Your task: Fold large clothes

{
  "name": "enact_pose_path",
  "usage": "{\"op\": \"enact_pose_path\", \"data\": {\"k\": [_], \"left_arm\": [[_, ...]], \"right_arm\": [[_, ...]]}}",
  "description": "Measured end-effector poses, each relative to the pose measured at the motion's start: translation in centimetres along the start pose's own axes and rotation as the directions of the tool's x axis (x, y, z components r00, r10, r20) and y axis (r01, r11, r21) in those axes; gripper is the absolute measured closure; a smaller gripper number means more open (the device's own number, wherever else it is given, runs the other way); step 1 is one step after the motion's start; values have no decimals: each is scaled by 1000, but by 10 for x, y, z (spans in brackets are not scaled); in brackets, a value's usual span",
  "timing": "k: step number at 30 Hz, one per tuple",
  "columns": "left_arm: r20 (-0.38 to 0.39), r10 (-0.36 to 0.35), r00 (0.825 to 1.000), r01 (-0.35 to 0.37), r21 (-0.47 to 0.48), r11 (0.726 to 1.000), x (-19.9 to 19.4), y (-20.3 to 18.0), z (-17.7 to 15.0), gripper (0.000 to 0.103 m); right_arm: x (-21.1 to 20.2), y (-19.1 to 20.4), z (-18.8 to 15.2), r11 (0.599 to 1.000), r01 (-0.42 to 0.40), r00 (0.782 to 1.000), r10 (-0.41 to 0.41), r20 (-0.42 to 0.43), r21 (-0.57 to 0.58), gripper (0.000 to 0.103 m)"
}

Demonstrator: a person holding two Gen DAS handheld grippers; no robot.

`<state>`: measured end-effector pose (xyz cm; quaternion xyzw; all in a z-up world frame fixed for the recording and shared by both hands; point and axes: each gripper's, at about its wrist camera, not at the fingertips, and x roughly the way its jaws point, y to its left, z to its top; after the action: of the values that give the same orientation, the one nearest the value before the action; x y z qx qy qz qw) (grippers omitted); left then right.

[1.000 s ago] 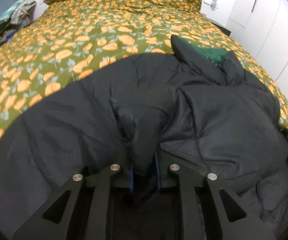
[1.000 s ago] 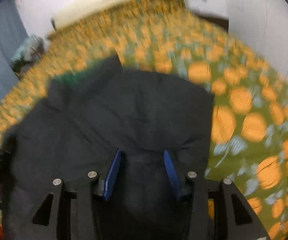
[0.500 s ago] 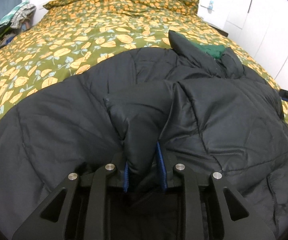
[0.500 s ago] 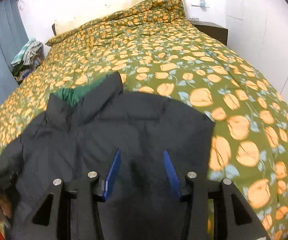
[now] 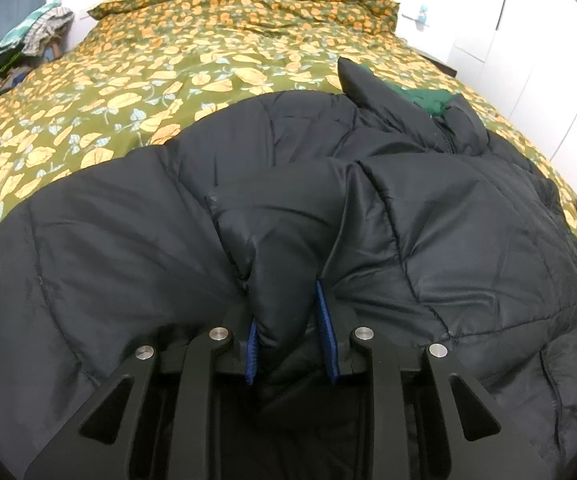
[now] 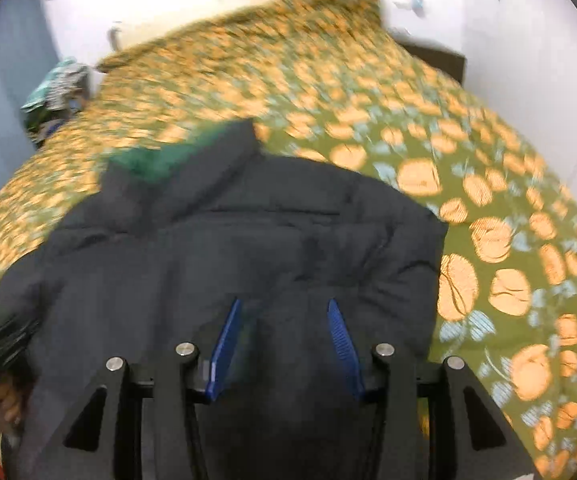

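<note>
Left wrist view, near: left tool, blue pads clamped on a puffy fold of the black jacket. The jacket lies spread over the foot end of the bed, collar with green lining at 1 o'clock. Judgement: mid-fold. Carry the pinched part across low and slow, then press flat; padding springs back and slick cloth may slip.

Right wrist view (blurred), near: right tool, pads apart, nothing between them, hovering over the jacket's body. Only this view shows the jacket's free edge at 3 o'clock against the bedspread. Only the left view shows the gripped fold. Far, 10 o'clock: clothes pile.
</note>
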<state>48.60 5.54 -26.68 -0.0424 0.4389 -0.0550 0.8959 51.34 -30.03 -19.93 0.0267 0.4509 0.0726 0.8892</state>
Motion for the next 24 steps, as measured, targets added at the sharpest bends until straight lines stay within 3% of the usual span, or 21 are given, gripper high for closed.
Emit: {"op": "enact_pose_path", "data": {"k": [3,7,11,12,15,17,18,19,24], "left_arm": [[0,10,1000,-10,5,1000,0,-2,0,76],[-12,26,1000,-25,17,1000,0,-5,2,75],[-40,57,998,-57,7,998,-9,-7,4,72],[-50,60,997,-61,-14,998,-16,-6,3,69],[-45,54,997,-57,-71,996,-52,-4,-11,44],[-27,24,999,-26,-98,995,-82,-4,-28,26],[-19,-4,1000,2,-107,994,-99,-4,-39,24],[-17,-24,1000,22,-110,994,-114,-3,-50,22],[-29,-21,999,17,-145,989,-171,18,-97,20]], "right_arm": [[-20,15,-18,998,-49,999,49,4,-25,57],[28,13,-46,999,-23,987,18,-158,-32,57],[36,12,-48,1000,-7,988,2,-156,-29,57],[30,14,-46,1000,5,988,-9,-153,-24,57],[-8,22,-45,999,-32,995,30,-100,-24,53],[-46,30,-51,998,-48,998,46,-37,-46,35],[-58,35,-54,997,-43,999,42,-13,-58,23],[-76,42,-61,997,-30,999,32,19,-77,20],[-138,64,-109,993,-72,994,79,81,-89,20]]}}
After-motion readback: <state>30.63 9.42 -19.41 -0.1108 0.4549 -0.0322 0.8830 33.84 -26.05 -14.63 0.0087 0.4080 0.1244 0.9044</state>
